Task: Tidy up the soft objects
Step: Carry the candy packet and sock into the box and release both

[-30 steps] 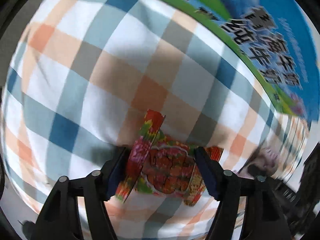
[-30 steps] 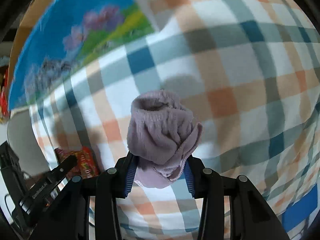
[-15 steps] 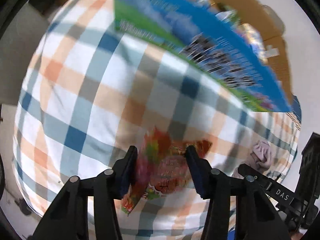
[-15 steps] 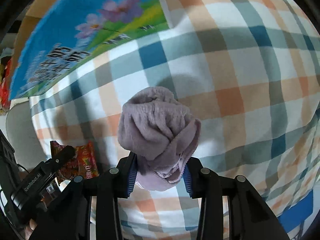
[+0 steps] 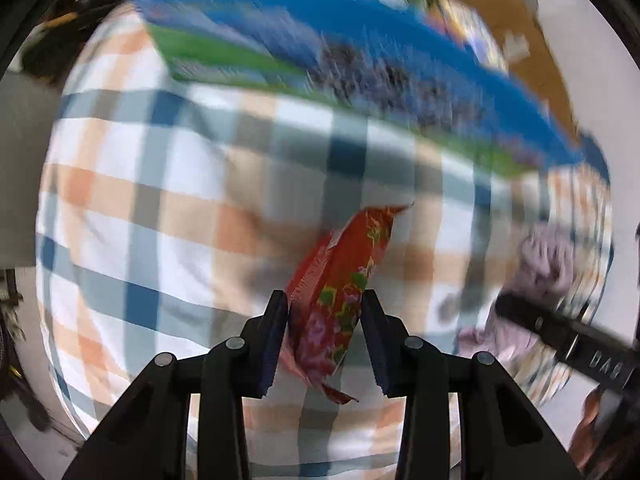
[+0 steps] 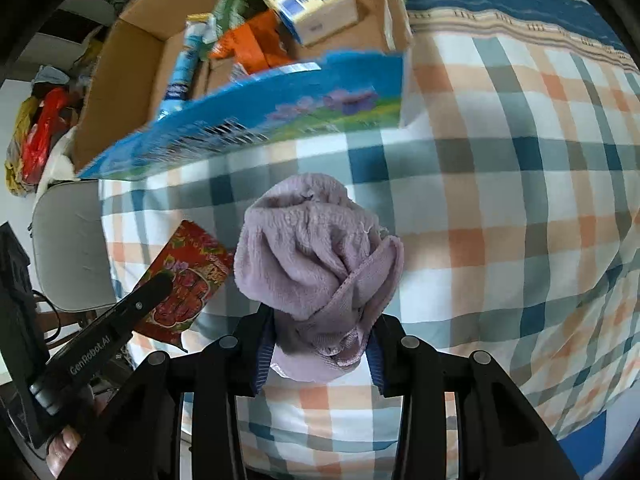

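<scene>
My left gripper (image 5: pixel 325 334) is shut on a red floral cloth pouch (image 5: pixel 340 280) and holds it up over the checked bedspread (image 5: pixel 160 208). The pouch also shows in the right wrist view (image 6: pixel 184 284), with the left gripper (image 6: pixel 120 332) on it. My right gripper (image 6: pixel 320 344) is shut on a bunched lilac fleece cloth (image 6: pixel 316 252), held above the bedspread (image 6: pixel 500 200). The lilac cloth shows blurred at the right in the left wrist view (image 5: pixel 544 264).
An open cardboard box (image 6: pixel 132 68) with a blue printed flap (image 6: pixel 256 120) stands at the far edge of the bed and holds several packets. A grey chair seat (image 6: pixel 68 240) is at the left of the bed. A striped blue blanket (image 6: pixel 520 4) lies at the back right.
Both grippers have lifted and pulled back from the bedspread with their loads. The box now shows its open top. The left gripper has closed tighter and the pouch stands on edge.
</scene>
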`<state>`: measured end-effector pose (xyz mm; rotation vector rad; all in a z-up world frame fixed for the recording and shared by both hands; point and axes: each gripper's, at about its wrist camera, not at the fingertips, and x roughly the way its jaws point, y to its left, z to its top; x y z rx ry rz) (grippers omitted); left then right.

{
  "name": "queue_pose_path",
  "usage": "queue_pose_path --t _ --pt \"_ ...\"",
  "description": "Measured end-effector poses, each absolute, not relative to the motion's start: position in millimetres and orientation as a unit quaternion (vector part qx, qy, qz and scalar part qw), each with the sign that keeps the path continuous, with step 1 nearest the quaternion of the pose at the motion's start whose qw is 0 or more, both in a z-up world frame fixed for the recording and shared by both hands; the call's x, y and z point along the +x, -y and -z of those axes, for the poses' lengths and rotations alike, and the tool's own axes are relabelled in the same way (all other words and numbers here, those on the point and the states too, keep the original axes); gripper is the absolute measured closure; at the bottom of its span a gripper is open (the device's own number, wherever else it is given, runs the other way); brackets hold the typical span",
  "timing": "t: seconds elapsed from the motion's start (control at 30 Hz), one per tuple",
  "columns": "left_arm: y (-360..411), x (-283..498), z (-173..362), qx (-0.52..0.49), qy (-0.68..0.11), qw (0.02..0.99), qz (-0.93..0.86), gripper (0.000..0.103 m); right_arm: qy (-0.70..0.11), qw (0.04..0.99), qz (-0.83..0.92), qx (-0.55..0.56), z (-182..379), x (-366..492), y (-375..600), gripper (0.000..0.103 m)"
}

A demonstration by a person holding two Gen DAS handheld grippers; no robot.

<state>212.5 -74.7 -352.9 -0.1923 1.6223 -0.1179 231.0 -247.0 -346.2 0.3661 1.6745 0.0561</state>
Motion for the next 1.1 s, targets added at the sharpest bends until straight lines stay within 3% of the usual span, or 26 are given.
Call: queue_pose_path --t 0.23,0.37,0.67,0.8,1.1 --pt "93 217 382 -0.010 -0.744 0.666 0.059 0.071 -0.767 0.626 -0.015 0.142 385 220 259 0.062" --pt "93 217 353 -0.030 -0.728 0.682 0.069 0.078 -0.774 0.617 -0.021 0.141 390 216 257 0.062" --pt "83 248 213 -0.101 -0.630 0.763 0.107 0.079 -0.717 0.680 -0.071 0.137 287 238 266 0.062" --pt "75 295 182 -0.088 -0.599 0.791 0.091 0.080 -0.692 0.710 -0.072 0.110 243 274 269 0.062" --pt "53 397 218 -0.034 -0.612 0.789 0.029 0.080 -0.697 0.714 -0.021 0.069 248 367 273 0.062"
